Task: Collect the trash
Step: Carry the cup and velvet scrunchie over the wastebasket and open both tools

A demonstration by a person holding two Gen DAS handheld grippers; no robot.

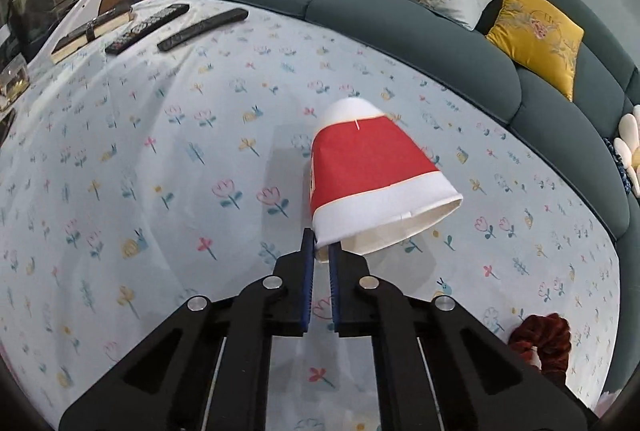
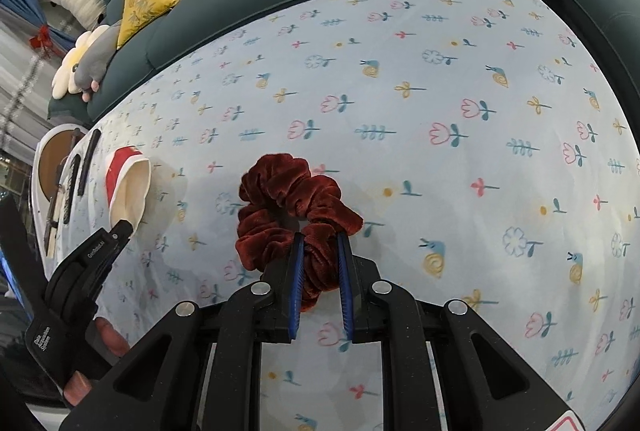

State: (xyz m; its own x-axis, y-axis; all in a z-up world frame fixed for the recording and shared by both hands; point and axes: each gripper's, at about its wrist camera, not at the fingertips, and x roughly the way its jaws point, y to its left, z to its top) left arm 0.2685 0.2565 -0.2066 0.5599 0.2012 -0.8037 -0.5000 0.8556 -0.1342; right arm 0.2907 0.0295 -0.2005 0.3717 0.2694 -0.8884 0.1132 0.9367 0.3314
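Both grippers loaded above floral tablecloth (image 1: 160, 151): left gripper (image 1: 321, 251) clamped on rim of red-and-white paper cup (image 1: 372, 171), long axis pointing away, base outermost; right gripper (image 2: 320, 243) clenched on dark red velvet scrunchie (image 2: 288, 199), just beside.

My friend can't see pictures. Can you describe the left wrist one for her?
The left gripper pinches the rim of a red-and-white paper cup above a floral tablecloth, with two black remote controls and a teal sofa beyond.
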